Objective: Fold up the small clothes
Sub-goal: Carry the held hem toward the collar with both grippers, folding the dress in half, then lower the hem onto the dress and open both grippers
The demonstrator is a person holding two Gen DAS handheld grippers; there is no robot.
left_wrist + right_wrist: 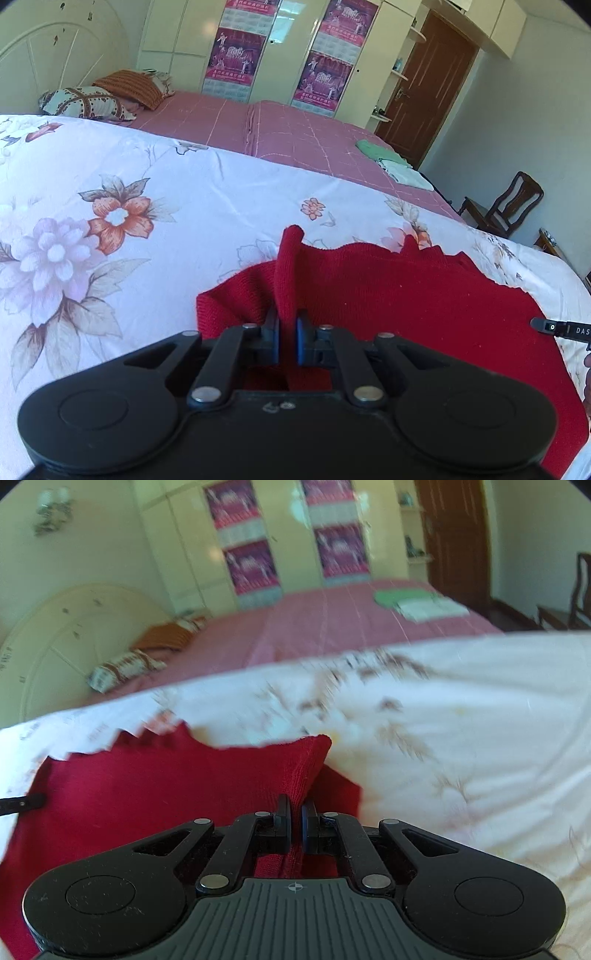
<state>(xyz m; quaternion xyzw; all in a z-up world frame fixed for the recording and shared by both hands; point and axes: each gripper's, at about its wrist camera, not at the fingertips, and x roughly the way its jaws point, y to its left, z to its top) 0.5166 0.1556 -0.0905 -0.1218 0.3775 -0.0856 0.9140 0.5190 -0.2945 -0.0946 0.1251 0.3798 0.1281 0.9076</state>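
Note:
A red knit garment [406,295] lies on a white floral bedspread [147,192]. My left gripper [287,325] is shut on a pinched-up fold at the garment's left side. My right gripper [295,812] is shut on a raised corner of the same red garment [166,775] at its right side. The tip of the right gripper [561,328] shows at the right edge of the left wrist view, and the left gripper's tip [22,802] shows at the left edge of the right wrist view. The right wrist view is blurred.
Behind the floral spread [461,709] is a pink checked bed sheet [288,133] with pillows [85,101] at the headboard and folded green and white clothes [391,162] at the far right. A wooden chair [506,206] and a brown door [424,85] stand beyond.

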